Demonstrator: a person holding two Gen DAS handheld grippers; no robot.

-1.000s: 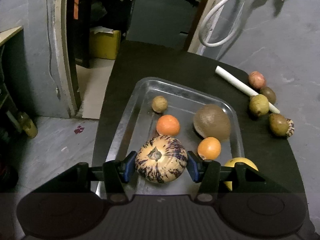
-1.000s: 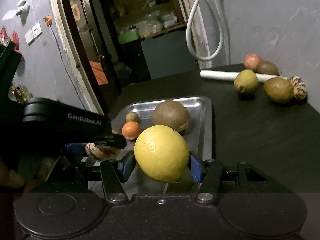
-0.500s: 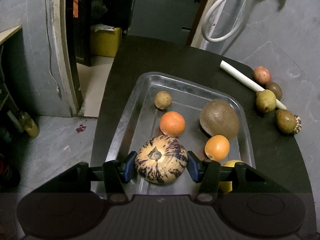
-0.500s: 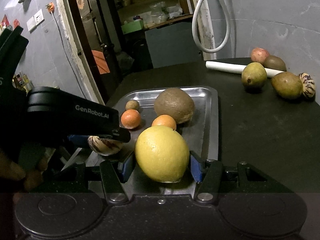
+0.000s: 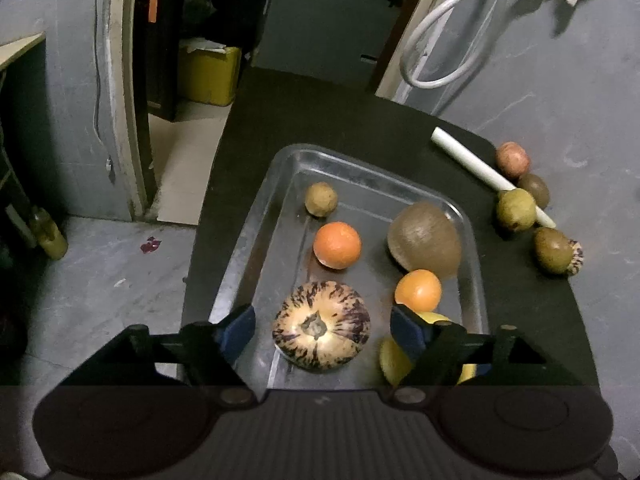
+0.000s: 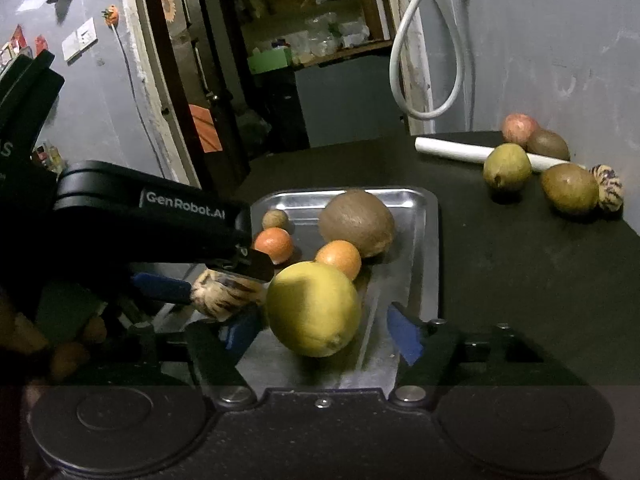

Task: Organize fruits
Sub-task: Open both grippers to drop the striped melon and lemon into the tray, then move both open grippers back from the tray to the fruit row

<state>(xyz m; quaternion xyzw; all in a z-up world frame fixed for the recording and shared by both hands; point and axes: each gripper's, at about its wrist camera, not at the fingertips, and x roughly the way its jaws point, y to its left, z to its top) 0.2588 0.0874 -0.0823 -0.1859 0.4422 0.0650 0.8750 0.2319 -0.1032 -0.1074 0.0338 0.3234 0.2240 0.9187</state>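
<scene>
A metal tray point(image 5: 276, 184) lies on the black table. A cream fruit with purple stripes point(image 5: 320, 326) rests at the tray's near end between the fingers of my left gripper point(image 5: 323, 330). Its jaws are opening, and both blue pads stand clear of the fruit. In the right wrist view a large yellow citrus point(image 6: 314, 314) sits in the tray point(image 6: 428, 236) between the fingers of my right gripper point(image 6: 322, 332). These jaws are opening too, with a gap at the right pad. The tray also holds two oranges point(image 5: 337, 245) point(image 5: 418, 290), a big brown fruit point(image 5: 424, 242) and a small brown one point(image 5: 321, 199).
Several loose fruits lie at the table's far right: a reddish one point(image 5: 513, 159), green-brown ones point(image 5: 516, 210) point(image 5: 552, 250) and a small striped one point(image 6: 608, 188). A white tube point(image 5: 480, 168) lies beside them. The table's left edge drops to the floor point(image 5: 100, 280).
Both grippers' jaws have spread apart. The striped fruit and the yellow citrus, gripped before, now sit loose in the tray between the pads.
</scene>
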